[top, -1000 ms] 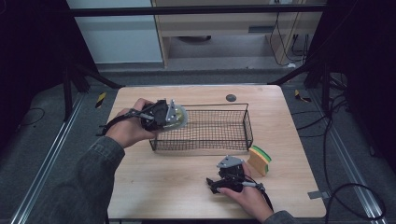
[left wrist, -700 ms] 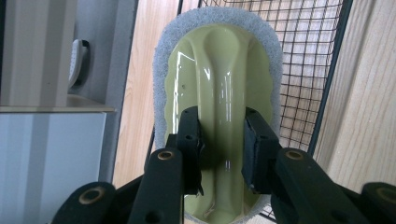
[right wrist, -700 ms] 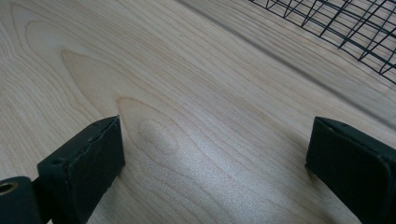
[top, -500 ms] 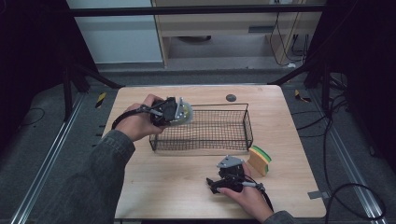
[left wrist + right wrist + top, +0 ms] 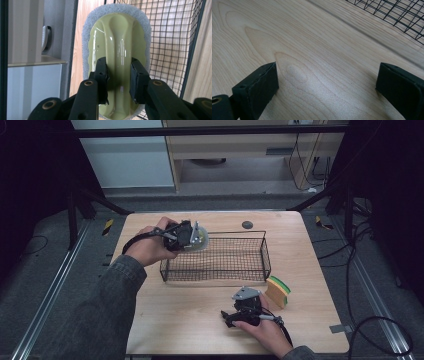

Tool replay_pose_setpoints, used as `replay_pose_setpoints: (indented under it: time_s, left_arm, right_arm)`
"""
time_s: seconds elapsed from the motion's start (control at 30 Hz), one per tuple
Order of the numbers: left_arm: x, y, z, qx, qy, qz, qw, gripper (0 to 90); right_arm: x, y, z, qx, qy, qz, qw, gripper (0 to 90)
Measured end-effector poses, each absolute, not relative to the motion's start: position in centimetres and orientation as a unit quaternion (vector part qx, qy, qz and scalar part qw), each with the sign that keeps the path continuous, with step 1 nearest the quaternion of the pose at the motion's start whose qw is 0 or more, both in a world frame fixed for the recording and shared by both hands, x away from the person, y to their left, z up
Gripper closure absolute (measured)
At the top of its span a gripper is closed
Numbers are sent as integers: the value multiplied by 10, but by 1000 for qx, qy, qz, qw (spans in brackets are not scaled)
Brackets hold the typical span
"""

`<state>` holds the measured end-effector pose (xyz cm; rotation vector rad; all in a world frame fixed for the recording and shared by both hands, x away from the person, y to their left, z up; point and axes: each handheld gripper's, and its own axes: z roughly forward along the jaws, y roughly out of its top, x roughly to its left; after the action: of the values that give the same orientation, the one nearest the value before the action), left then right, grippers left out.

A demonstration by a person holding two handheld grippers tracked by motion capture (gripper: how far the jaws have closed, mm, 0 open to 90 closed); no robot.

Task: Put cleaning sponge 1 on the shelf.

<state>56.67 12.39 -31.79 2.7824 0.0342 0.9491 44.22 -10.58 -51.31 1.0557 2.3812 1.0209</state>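
Scrubber [image 5: 201, 239] is pinched by its ridge in the left gripper [image 5: 192, 236], held over the basket's [image 5: 265, 255] far-left corner. Right gripper [image 5: 248, 301] is rested on the table [image 5: 200, 320], jaws spread, nothing between. Sponge [image 5: 278, 291] stands just right of it; a dark disc [image 5: 247, 225] lies beyond the basket.

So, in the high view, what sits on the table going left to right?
Left gripper holding the scrubber → wire basket → sponge. The right gripper rests nearer the person, overlapping the basket's span.
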Motion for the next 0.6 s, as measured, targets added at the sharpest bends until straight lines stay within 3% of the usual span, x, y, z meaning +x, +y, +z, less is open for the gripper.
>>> replay_pose_setpoints:
  time_s: [0.6]
  left_arm:
    - [571,141,-334,948,30,298,104,711]
  right_arm:
    - [442,-105,-513,372,838,360,170,44]
